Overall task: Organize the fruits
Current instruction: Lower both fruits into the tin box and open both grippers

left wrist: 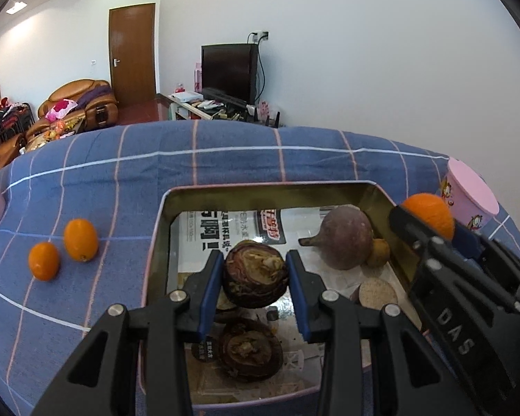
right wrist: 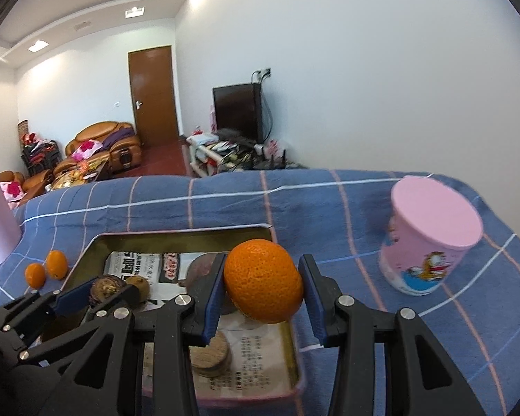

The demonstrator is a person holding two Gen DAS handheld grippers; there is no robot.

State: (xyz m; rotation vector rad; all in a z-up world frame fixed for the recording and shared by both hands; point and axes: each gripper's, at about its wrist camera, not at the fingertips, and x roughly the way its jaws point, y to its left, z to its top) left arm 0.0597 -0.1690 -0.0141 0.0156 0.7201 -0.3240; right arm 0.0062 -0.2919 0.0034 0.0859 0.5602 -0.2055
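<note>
Both tilted down over the tin (left wrist: pixel 163 235): left gripper (left wrist: pixel 254 277) (right gripper (right wrist: pixel 261 286) beside)

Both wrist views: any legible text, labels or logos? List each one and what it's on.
"DAS": right gripper body, white letters, left wrist view.
Printed paper lining the tin tray: large characters, not legible.
Pink cup: cartoon only, no readable words.
</note>
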